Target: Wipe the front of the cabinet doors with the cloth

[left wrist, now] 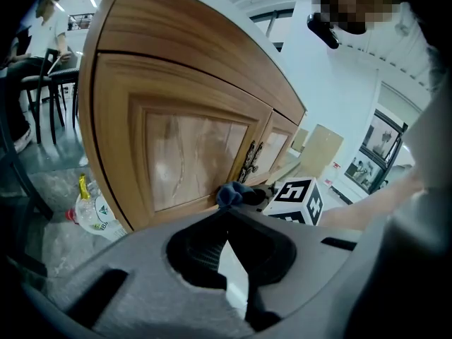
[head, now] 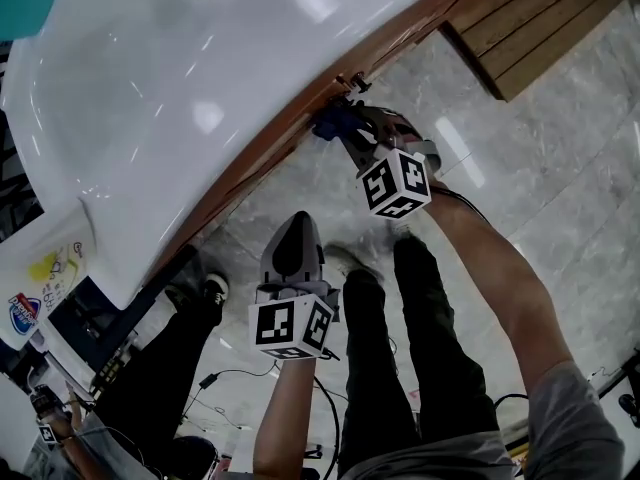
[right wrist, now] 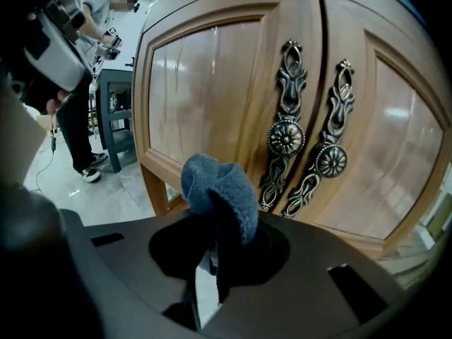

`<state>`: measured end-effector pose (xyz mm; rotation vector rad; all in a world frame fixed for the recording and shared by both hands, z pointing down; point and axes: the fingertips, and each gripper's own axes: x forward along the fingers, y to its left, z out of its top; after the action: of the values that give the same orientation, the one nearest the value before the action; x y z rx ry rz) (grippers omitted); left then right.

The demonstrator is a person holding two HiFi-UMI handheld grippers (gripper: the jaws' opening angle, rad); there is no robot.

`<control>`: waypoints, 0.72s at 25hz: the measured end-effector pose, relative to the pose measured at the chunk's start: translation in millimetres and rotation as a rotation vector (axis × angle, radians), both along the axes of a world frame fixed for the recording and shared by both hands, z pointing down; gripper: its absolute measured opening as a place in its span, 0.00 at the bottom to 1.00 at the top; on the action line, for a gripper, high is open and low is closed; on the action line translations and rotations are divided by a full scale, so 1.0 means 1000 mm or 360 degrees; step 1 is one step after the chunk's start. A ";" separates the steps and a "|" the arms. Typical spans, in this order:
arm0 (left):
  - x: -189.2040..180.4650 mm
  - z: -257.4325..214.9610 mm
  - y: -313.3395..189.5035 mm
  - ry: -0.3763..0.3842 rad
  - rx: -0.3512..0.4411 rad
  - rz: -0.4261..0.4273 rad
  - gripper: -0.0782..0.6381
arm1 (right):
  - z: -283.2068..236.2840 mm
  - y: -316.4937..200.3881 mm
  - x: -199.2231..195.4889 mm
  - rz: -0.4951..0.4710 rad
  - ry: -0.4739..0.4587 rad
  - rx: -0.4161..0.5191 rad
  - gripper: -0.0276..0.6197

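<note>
Cloth (right wrist: 215, 189) clamped in right tool (right wrist: 212, 256) near cabinet doors (right wrist: 212, 83); left tool (left wrist: 227, 249) closed, empty.

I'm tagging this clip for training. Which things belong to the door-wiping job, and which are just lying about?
Job: blue cloth, clamped in the right gripper; cabinet doors.
Lying about: plastic bottle; washbasin; slatted wooden board.
</note>
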<state>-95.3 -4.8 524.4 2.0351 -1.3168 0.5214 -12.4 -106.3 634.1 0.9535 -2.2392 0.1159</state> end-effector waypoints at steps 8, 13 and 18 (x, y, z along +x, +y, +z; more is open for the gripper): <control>0.001 -0.001 -0.003 0.0003 0.0007 -0.0001 0.12 | 0.002 -0.007 0.025 0.0068 0.0076 0.0032 0.13; 0.002 -0.001 0.004 0.0007 0.0002 -0.0002 0.12 | 0.002 -0.006 0.029 0.0114 0.0057 0.0015 0.13; 0.004 -0.009 0.008 0.0008 0.0023 0.0033 0.12 | -0.002 -0.004 0.031 0.0162 0.0039 0.0007 0.13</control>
<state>-91.0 2.9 515.8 2.0629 -1.3012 0.5170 18.4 -109.9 632.3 1.0663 -2.1697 0.1443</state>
